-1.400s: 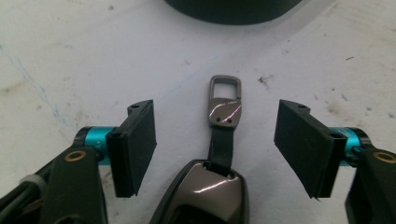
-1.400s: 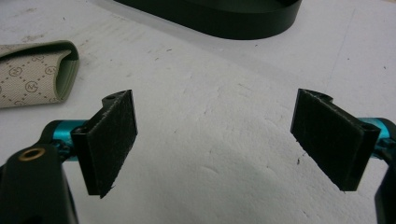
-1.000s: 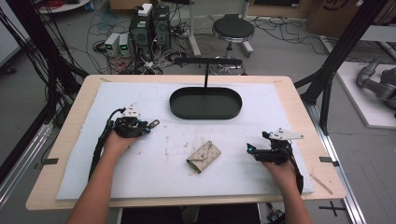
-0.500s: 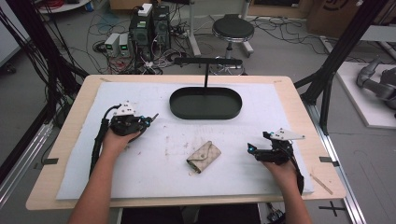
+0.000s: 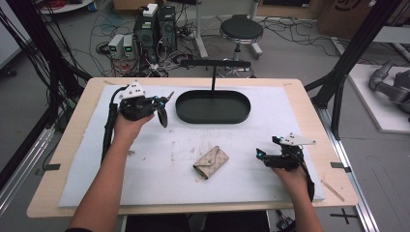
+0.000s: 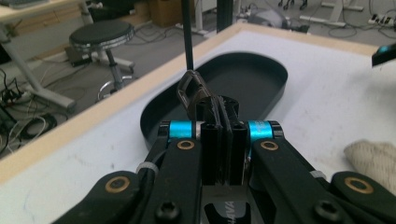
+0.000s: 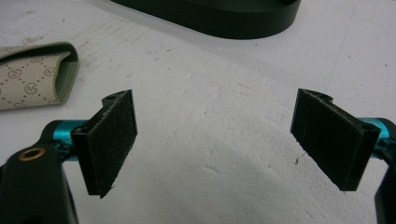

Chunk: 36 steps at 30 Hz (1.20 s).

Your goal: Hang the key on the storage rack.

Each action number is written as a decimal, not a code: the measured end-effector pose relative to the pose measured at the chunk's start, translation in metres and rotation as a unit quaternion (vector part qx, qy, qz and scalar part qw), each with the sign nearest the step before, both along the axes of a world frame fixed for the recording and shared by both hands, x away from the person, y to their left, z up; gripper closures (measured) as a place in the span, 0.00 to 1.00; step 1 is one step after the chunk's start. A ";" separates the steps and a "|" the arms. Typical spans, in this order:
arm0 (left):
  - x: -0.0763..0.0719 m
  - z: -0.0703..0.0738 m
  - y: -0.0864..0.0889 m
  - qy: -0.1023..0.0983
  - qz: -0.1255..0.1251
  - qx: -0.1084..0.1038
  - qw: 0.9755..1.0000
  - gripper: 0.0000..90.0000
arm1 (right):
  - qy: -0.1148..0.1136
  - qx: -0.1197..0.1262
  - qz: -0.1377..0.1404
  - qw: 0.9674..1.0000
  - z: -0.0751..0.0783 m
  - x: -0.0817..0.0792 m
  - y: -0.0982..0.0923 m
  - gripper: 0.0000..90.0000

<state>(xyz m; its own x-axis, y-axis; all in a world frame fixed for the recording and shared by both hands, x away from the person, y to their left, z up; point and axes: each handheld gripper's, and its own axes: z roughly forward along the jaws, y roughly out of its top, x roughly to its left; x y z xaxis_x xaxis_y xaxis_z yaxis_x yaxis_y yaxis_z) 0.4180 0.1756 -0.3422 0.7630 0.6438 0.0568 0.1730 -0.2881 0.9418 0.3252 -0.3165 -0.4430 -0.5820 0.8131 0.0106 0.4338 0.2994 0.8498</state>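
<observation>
At ten o'clock, left gripper [image 5: 162, 110] pinches a dark clip [image 6: 192, 89] beside tray [image 5: 212, 116]; I'd steer it slowly toward the post. Right gripper [image 5: 265, 155] rests spread, empty.

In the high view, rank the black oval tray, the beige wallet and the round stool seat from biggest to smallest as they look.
1. Black oval tray, clearly the largest.
2. and 3. Stool seat and beige wallet look about alike. The stool stands farther from the camera, beyond the table, so I would not rank those two.
</observation>
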 end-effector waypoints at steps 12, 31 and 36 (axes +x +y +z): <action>0.034 0.041 -0.023 -0.034 0.002 -0.004 0.999 0.97 | 0.004 0.004 -0.012 1.000 -0.001 -0.001 -0.005 0.16; 0.077 0.039 -0.059 -0.023 0.012 0.055 0.998 0.97 | 0.004 -0.003 -0.018 1.000 -0.003 -0.001 -0.007 0.16; 0.083 0.031 -0.069 -0.017 0.010 0.068 0.998 0.97 | 0.002 -0.001 -0.019 1.000 -0.003 -0.001 -0.008 0.16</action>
